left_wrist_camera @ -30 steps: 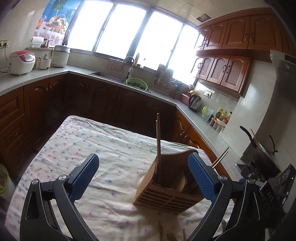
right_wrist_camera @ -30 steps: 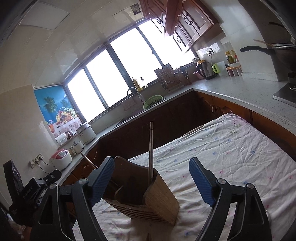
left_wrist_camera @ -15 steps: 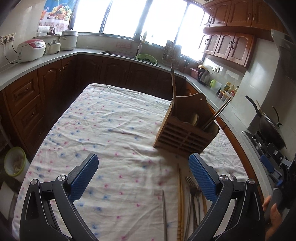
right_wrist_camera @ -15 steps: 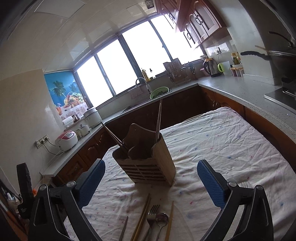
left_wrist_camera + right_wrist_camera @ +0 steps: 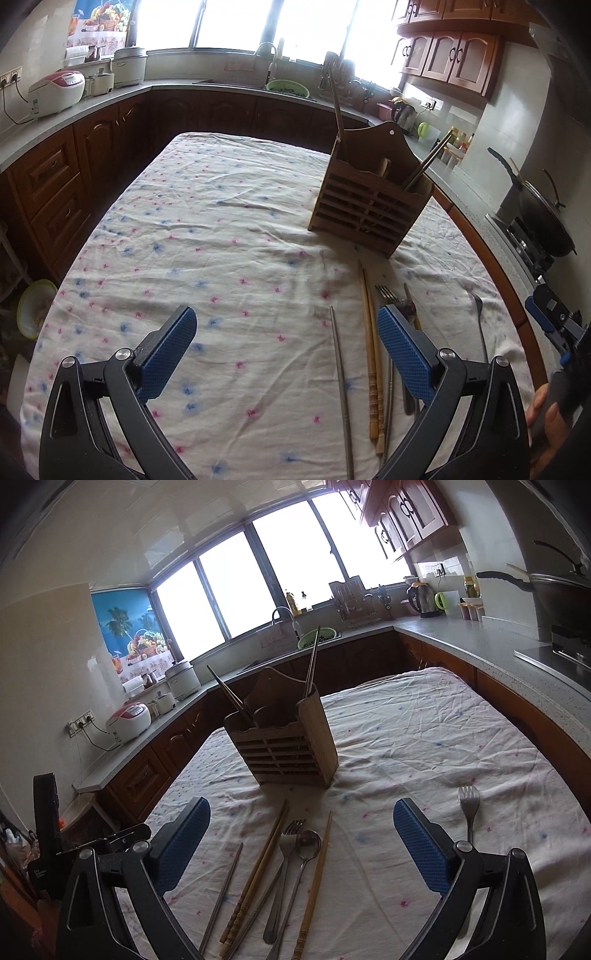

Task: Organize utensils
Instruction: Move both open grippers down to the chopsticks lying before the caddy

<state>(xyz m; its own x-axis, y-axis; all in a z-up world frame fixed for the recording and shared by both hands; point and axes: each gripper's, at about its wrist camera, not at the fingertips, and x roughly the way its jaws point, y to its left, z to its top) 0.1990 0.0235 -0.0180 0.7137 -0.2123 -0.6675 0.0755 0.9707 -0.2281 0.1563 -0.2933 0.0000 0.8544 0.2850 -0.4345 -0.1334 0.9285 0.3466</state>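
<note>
A slatted wooden utensil holder (image 5: 371, 199) (image 5: 286, 738) stands upright on the flowered tablecloth, with chopsticks (image 5: 312, 661) sticking out of it. In front of it lie a metal chopstick (image 5: 341, 384) (image 5: 223, 890), wooden chopsticks (image 5: 371, 350) (image 5: 258, 871), a fork (image 5: 284, 860), a spoon (image 5: 304, 853) and a single wooden chopstick (image 5: 316, 878). A second fork (image 5: 469, 808) (image 5: 480, 325) lies apart to the right. My left gripper (image 5: 286, 354) is open and empty above the cloth, left of the pile. My right gripper (image 5: 301, 849) is open and empty, over the pile.
The table (image 5: 207, 229) is ringed by dark wood cabinets and a grey counter (image 5: 491, 646). A rice cooker (image 5: 57, 90) stands at the left, a sink (image 5: 236, 82) at the back, a wok (image 5: 543, 218) on the stove at the right. A bin (image 5: 35, 306) sits on the floor at the left.
Both grippers have pulled back and away from the wooden holder, which now stands farther off. The loose utensils on the cloth have come into view. Both grippers stay open.
</note>
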